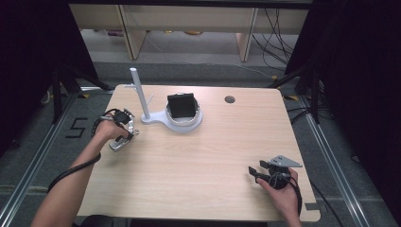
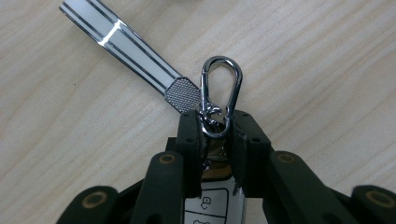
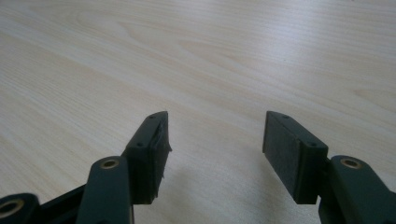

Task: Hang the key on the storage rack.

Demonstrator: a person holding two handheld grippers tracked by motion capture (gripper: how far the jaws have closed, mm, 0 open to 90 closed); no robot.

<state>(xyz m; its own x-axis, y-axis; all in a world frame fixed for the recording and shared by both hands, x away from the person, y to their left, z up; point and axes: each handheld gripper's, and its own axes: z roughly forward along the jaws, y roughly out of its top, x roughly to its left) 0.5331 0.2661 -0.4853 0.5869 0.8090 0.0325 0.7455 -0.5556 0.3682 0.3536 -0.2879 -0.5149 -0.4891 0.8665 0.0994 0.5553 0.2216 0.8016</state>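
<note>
My left gripper is shut on the lower end of a silver carabiner clip, which lies flat on the wooden table. A white car key fob with buttons shows under the jaws. A white-and-silver strap with a knurled metal end runs off to the upper left. In the high view the left gripper stands at the table's left side over the silvery key bunch. My right gripper rests near the front right edge. In its own view the right gripper is open over bare wood.
A white stand with an upright pole and a small side hook rises at the back centre. Its ring-shaped base holds a black box. A round cable hole sits behind to the right. Dark curtains flank the table.
</note>
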